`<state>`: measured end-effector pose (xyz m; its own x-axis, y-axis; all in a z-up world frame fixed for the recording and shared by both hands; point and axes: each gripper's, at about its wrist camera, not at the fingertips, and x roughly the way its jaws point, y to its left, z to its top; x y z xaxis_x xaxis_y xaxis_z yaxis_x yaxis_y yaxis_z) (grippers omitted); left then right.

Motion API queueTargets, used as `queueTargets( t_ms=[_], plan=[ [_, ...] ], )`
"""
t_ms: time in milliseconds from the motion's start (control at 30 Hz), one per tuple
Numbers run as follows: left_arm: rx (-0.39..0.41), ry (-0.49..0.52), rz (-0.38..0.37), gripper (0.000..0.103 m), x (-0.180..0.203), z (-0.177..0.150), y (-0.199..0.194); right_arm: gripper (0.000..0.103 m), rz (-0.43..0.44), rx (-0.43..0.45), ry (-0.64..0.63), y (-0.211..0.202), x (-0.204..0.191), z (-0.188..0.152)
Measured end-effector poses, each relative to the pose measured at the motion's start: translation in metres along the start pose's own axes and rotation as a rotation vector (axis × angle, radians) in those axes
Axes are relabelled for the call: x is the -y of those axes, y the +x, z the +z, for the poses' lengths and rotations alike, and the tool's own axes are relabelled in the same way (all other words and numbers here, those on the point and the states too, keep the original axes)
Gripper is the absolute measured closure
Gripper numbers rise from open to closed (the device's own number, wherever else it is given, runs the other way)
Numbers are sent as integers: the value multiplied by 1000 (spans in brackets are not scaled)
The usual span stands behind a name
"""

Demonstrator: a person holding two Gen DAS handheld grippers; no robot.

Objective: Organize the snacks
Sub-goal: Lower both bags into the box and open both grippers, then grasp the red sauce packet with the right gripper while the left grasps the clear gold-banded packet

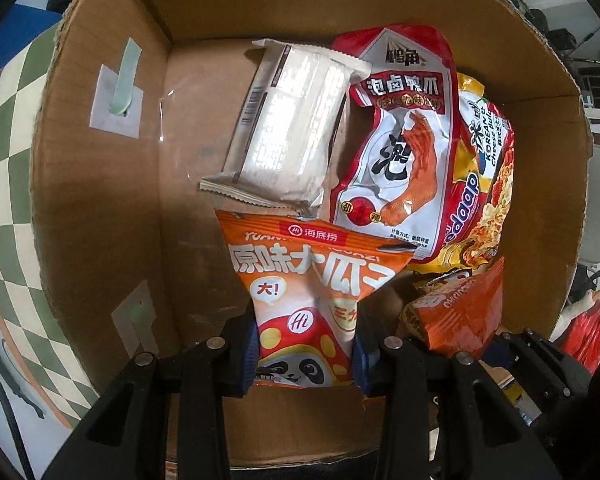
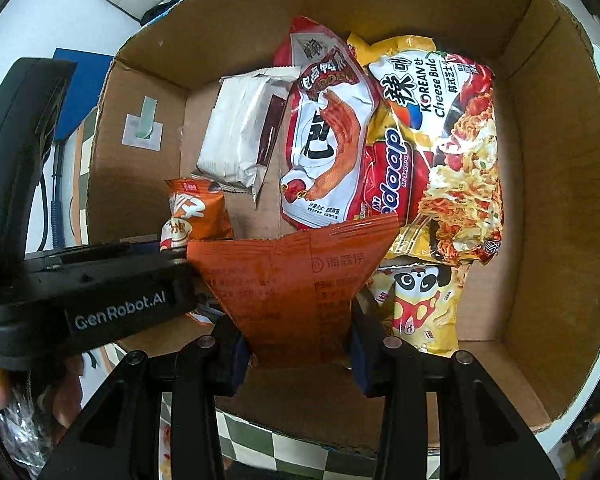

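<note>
In the left wrist view, the left hand-held gripper point(image 1: 304, 354) is seen at the bottom centre of the frame, its jaws clamped on the lower end of an orange sunflower-seed bag point(image 1: 306, 284) printed with a panda. The bag is held over the open cardboard box point(image 1: 100, 184), whose brown walls fill most of the frame. On the box floor, a white wrapped pack point(image 1: 288, 128) is seen at upper centre, and a red-and-white duck-claw pouch point(image 1: 400, 140) lies just to its right, overlapping a yellow noodle packet point(image 1: 488, 184) at the right of the frame. A second orange bag point(image 1: 460, 312) is seen at lower right.

In the right wrist view, the right hand-held gripper point(image 2: 300, 350) is seen at bottom centre, its jaws closed on that second orange bag point(image 2: 296, 280), whose plain printed back faces the camera. It is likewise held over the box. A yellow panda packet point(image 2: 424, 304) lies just to its right, below the noodle packet. The body of the left hand-held gripper is seen crossing the left of this frame, with the seed bag showing above it. A green-and-white checked surface point(image 2: 268, 444) is visible beneath the box at the bottom edge.
</note>
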<state>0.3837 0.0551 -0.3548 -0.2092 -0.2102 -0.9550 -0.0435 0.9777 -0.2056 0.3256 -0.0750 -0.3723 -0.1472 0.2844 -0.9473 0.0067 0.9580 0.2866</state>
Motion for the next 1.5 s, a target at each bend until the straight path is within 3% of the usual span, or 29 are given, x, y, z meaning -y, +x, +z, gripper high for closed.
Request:
queueTargets(
  t_ms=[100,167,200,300,367,400,433,633,767,900,1067,1233,1500],
  plan=[
    [-19,-2,-17,64,0,-3,2,53,-4,-22,9,4,-1,2],
    [-15,-7,-40,55,1,-5,-1,30,-2,-35,27,6,0,6],
    [-3,-10,-44,46,2,-7,-3,25,-5,-39,33,5,1,6],
    [39,-5,-41,38,5,-11,-19,22,-13,-33,41,-1,4,8],
    [75,3,-29,35,6,-16,-32,10,-14,-29,42,-8,4,7],
    [97,7,-20,26,5,-17,-39,8,-15,-23,39,-13,4,7],
    [131,14,-14,18,6,-21,-50,7,-21,-13,33,-19,2,6],
    [319,31,53,6,-9,-50,-101,1,-56,96,-7,-64,-14,-10],
    [440,22,114,3,-27,-77,-134,1,-25,167,13,-92,-17,-33],
    [521,-11,195,3,-47,-106,-137,0,41,241,111,-104,-2,-58],
    [491,-15,295,3,-76,-130,-106,0,127,255,197,-92,10,-97],
    [410,33,355,3,-96,-136,-60,0,97,243,185,-69,8,-129],
    [296,189,432,3,-113,-119,7,0,51,192,107,-24,-9,-144]
  ],
)
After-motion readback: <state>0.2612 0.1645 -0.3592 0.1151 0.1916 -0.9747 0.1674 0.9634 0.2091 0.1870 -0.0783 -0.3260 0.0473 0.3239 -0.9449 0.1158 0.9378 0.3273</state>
